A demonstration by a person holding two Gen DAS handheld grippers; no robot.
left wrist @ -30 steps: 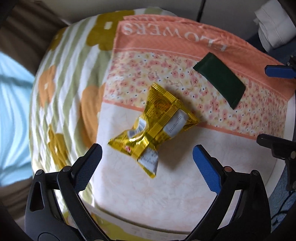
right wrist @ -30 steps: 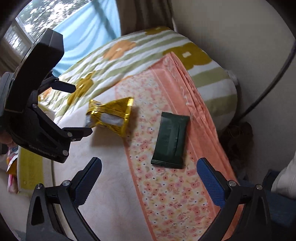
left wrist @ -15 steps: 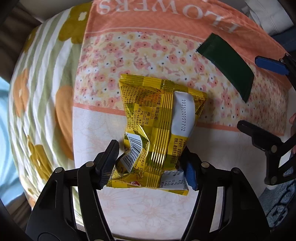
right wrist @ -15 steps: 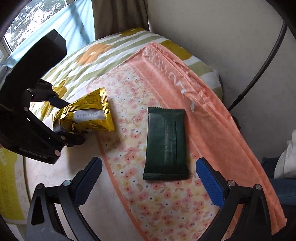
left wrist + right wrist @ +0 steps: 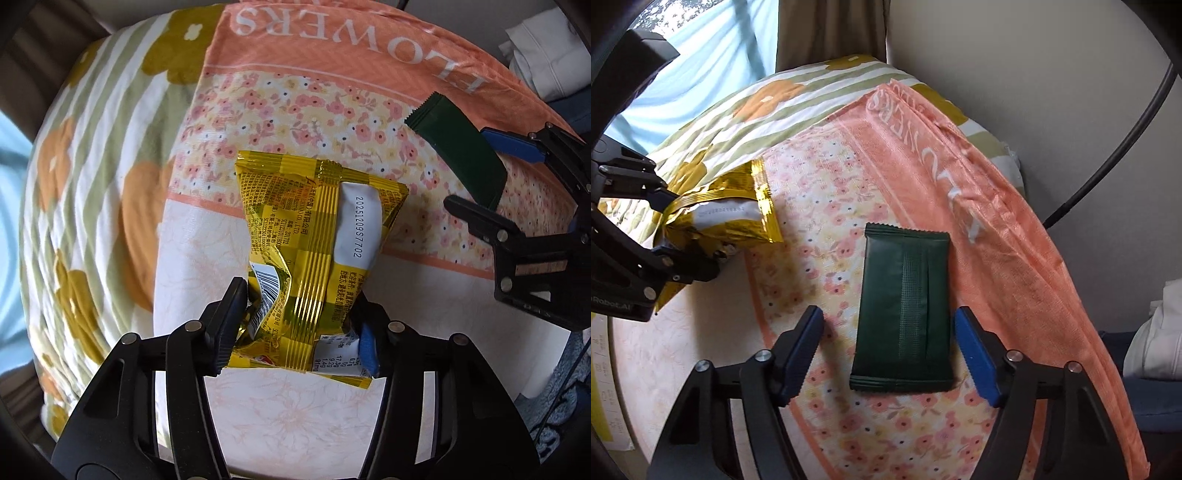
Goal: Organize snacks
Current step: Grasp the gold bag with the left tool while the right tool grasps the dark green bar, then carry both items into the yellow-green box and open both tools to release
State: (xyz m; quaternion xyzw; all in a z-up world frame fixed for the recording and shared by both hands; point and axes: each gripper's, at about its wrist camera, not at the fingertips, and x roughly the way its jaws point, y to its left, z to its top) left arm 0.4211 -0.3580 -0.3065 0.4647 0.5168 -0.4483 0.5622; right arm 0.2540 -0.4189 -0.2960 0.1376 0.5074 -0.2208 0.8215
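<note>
My left gripper (image 5: 299, 332) is shut on the near end of a crinkled yellow snack packet (image 5: 317, 236), which shows at the left of the right wrist view (image 5: 731, 218). A dark green snack packet (image 5: 905, 314) lies flat on the floral cloth (image 5: 820, 221). My right gripper (image 5: 890, 354) is open, its blue-padded fingers (image 5: 975, 354) on either side of the green packet's near half, not pressing it. In the left wrist view the green packet (image 5: 461, 147) and right gripper (image 5: 517, 199) sit at the right.
The cloth covers a round table (image 5: 295, 417) with a green-striped flowered cover (image 5: 92, 166) on its left. A wall and a black cable (image 5: 1115, 147) are beyond the table. White folded fabric (image 5: 1156, 332) lies at the right.
My left gripper closed on the yellow packet and now holds it. My right gripper moved forward over the green packet and narrowed around it.
</note>
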